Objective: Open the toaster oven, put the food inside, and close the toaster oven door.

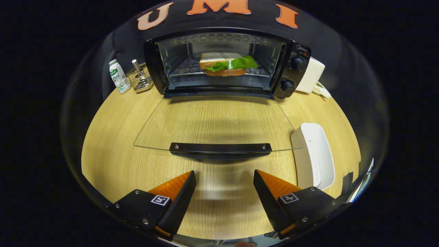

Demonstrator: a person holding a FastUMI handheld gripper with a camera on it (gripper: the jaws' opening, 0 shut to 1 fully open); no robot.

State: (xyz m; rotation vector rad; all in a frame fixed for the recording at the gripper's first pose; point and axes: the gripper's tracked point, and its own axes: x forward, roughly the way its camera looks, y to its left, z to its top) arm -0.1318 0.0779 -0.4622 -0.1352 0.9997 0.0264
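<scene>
A black toaster oven (291, 68) stands at the back of the wooden table with its glass door (216, 123) folded flat down toward me. The door's black handle (220, 149) lies just ahead of my fingers. A sandwich (226, 64) with bread and green lettuce rests on the wire rack inside the oven. My gripper (224, 178) is open, with nothing between its fingers, a short way back from the handle and above the tabletop.
A white rectangular dish (317, 154) sits on the table right of the door. Left of the oven stand a small white bottle (118, 77) and a wire holder (139, 79). A white appliance (312, 77) stands right of the oven.
</scene>
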